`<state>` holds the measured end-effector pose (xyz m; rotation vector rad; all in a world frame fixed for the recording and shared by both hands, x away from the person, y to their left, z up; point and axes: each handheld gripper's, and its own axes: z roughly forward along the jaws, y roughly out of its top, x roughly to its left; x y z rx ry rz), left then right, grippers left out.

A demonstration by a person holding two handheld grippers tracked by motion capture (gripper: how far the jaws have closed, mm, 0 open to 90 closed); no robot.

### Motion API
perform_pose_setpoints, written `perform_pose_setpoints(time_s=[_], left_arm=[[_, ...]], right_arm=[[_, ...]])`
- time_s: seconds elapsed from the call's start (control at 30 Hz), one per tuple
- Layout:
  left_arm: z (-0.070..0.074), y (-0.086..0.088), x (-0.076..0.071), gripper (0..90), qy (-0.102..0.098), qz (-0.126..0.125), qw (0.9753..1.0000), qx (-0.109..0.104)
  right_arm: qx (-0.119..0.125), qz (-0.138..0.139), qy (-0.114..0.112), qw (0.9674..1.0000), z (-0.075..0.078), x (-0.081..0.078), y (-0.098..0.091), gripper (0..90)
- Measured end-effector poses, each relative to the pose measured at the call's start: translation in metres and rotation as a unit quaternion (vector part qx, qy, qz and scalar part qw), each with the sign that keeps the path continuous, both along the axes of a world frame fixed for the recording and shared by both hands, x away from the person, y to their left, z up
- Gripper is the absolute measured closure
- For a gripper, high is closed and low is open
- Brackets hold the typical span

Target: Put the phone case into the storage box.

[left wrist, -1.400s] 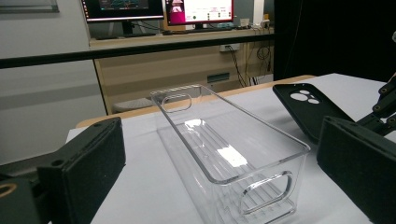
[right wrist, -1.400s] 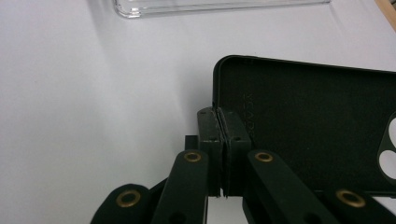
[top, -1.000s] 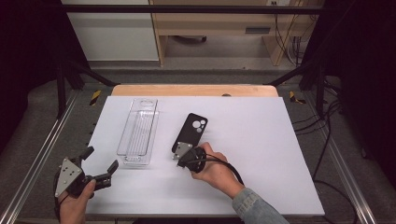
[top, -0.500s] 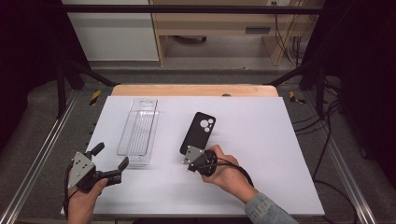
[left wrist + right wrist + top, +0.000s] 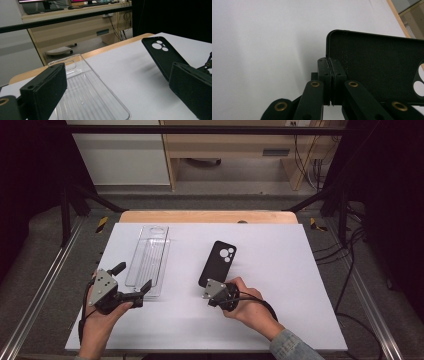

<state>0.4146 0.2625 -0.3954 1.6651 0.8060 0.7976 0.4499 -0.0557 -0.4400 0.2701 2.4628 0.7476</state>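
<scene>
High view: the white mat lies bare around the black case, well clear of its edges. The empty clear tray lies left of it.

Left gripper view: the left gripper gapes over the tray's near end.

Right gripper view: the right gripper is clamped on the case's side wall; its matte inside and camera holes show.

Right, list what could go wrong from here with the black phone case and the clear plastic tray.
1. The right gripper is shut on just the thin edge wall of the black soft phone case; the case could flex and slip out.
2. The clear ribbed plastic tray lies loose on the white table sheet; the open left gripper, close to its near end, might nudge it.
</scene>
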Motion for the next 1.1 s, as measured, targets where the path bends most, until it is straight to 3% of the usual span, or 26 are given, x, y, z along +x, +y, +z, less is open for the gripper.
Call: perform_pose_setpoints(time_s=[0.33, 0.6, 1.1], left_arm=[[0.003, -0.016, 0.007, 1.4, 0.020, -0.010, 0.9998, 0.001], [0.008, -0.028, 0.013, 1.7, 0.027, -0.017, 0.9994, 0.016], [0.020, -0.043, 0.026, 1.9, 0.042, -0.022, 0.9986, 0.023]], right_arm=[[-0.004, 0.002, -0.007, 1.0000, 0.001, -0.002, -0.003, 89.0], [-0.009, 0.006, -0.013, 0.9999, 0.003, -0.004, -0.004, 89.1], [0.004, 0.016, -0.017, 0.9997, 0.006, -0.008, 0.000, 89.0]])
